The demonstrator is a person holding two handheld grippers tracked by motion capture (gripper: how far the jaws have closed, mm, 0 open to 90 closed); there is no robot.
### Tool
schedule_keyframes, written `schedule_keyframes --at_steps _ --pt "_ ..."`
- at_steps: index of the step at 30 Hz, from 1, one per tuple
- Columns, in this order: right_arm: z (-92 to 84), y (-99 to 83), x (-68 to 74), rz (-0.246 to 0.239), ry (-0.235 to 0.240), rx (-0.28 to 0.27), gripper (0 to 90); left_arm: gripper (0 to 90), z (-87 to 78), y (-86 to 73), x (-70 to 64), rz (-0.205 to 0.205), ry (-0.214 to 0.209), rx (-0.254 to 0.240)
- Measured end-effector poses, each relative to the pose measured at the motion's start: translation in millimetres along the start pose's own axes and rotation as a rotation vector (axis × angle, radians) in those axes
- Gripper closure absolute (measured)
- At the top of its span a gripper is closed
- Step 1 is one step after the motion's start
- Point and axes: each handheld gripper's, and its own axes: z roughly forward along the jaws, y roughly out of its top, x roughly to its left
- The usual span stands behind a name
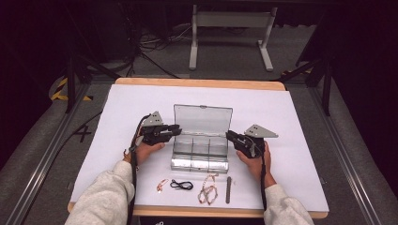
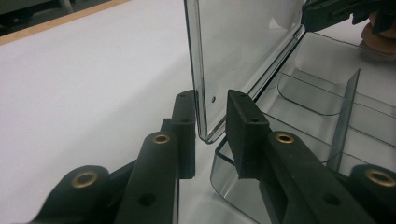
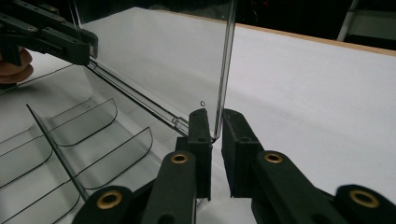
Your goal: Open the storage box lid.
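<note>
A clear plastic compartment box lies open at the table's middle, its lid standing upright at the back. My left gripper is at the lid's left edge. In the left gripper view it is open, its jaws either side of the lid's lower corner with a gap. My right gripper is at the lid's right edge. In the right gripper view it stands narrowly open, jaws close on both sides of the lid's edge. The box's compartments hold nothing.
On the white sheet in front of the box lie a small pinkish clip, a black cord, a beaded chain and a dark stick. The wooden table edge runs along the back.
</note>
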Motion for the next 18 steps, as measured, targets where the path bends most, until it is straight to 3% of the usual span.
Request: schedule_keyframes --at_steps 18 --pt "-0.7 -2.0 -2.5 0.024 0.009 -0.010 80.9 68.7 0.0 -0.2 0.0 -0.009 0.019 -0.001"
